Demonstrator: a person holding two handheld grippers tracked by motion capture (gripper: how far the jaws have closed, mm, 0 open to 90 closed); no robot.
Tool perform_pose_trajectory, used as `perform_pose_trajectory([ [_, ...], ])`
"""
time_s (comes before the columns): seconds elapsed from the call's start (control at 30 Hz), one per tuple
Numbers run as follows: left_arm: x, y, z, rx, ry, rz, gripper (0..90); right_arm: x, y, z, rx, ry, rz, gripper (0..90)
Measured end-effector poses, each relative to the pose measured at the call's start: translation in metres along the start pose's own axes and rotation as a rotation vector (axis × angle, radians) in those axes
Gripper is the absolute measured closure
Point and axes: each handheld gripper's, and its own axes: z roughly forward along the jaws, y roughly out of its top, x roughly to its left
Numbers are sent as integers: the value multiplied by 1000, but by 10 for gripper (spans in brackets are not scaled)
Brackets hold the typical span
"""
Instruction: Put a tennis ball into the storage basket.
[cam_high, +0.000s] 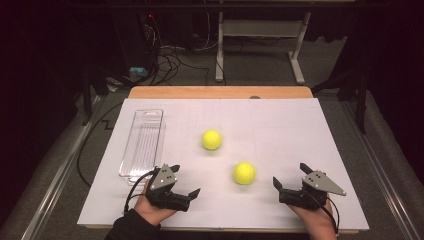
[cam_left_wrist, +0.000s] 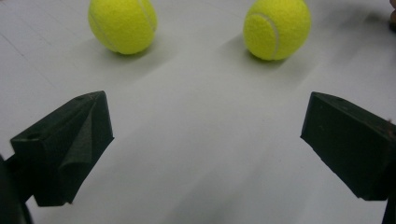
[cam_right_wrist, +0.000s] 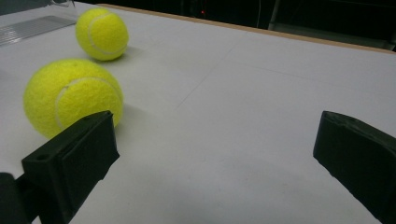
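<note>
**Two tennis balls loose on the desk, clear tray bare**

Along the left edge of the desk (cam_high: 280, 120) lies a long clear plastic tray (cam_high: 142, 143), its length running from the near side toward the far side. Nothing lies inside it; its ribbed floor shows through.

Just beside the tray's near end, at the front edge of the desk, a hand holds the left gripper (cam_high: 183, 182). Its jaws are spread wide with nothing between them, and in the left gripper view both balls lie ahead of them on the white surface.

Toward the middle of the desk sits the farther tennis ball (cam_high: 212, 140), well clear of the tray. The nearer tennis ball (cam_high: 244, 173) rests to its right and closer to the front edge, between the two grippers and apart from both. Neither ball touches the other.

At the front edge toward the right corner, the other hand holds the right gripper (cam_high: 291, 177). Its jaws also stand released and bare. In the right gripper view the nearer ball (cam_right_wrist: 72, 97) lies just beyond the left-hand jaw, not between the jaws.
</note>
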Motion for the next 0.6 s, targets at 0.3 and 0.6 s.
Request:
perform_pose_trajectory([
  [0.3, -2, -1, 8, 65, -13, 4, 31, 1, -1, 2, 12, 8, 3, 0],
  [0.6, -3, -1, 15, 151, -19, -3, 32, 1, -2, 2, 12, 6, 6, 0],
])
